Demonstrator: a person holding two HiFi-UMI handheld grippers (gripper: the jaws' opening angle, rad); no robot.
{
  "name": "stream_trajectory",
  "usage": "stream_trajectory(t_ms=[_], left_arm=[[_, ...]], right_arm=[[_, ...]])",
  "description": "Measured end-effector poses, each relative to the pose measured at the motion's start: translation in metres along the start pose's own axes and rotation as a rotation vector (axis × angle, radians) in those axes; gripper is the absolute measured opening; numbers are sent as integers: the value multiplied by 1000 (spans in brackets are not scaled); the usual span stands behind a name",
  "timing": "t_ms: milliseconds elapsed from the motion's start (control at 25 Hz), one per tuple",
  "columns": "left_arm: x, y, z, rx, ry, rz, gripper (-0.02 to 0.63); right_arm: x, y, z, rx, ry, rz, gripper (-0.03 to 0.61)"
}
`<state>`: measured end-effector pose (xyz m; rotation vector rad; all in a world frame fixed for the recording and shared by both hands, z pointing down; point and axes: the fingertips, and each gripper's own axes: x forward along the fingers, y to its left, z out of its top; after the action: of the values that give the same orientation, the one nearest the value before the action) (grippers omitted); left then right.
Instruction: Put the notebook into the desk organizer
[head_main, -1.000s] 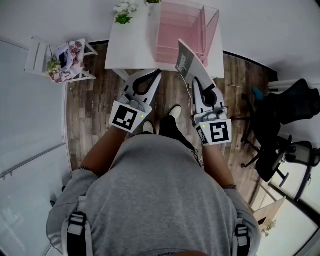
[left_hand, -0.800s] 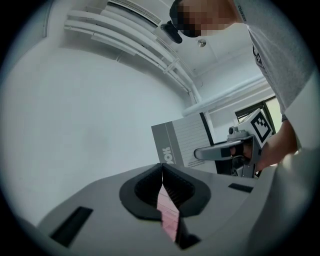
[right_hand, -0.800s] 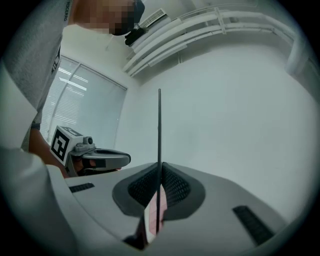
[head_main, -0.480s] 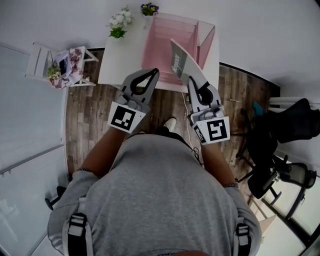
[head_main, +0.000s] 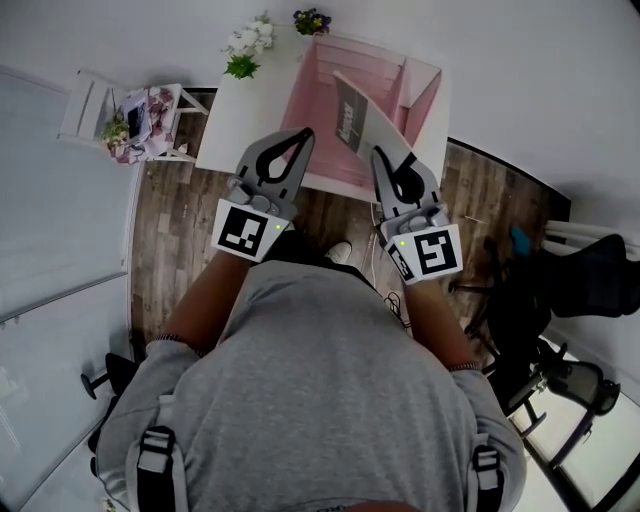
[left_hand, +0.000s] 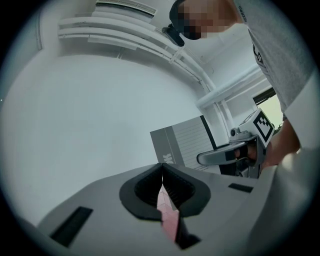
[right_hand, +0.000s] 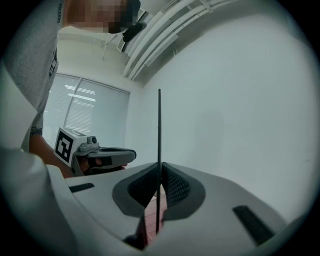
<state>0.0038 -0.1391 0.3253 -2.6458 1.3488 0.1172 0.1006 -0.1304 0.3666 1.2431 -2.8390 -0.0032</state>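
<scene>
the notebook stands upright on edge, pinched at its lower near corner by the right gripper. in the right gripper view it shows as a thin dark line running up from between the pads, which are clamped flat against it. the left gripper hovers just beside it with its jaws pressed together on nothing, its tips over the table's front edge. the notebook tilts above the pink desk organizer, in front of its upright divider; whether its bottom edge is inside a compartment cannot be told. the organizer sits on the white table, its pink tiers showing, with two small flower pots beside it.
</scene>
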Motion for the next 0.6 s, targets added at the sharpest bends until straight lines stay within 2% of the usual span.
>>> stream_trajectory(t_ms=[280,600], left_arm=[[24,30,-7,16,-7,2,20],[53,65,-18,19,-19,-28,20]], right_arm=[[34,-17,-2,36,10,24,17],[77,-32,-12,151,73,60,17]])
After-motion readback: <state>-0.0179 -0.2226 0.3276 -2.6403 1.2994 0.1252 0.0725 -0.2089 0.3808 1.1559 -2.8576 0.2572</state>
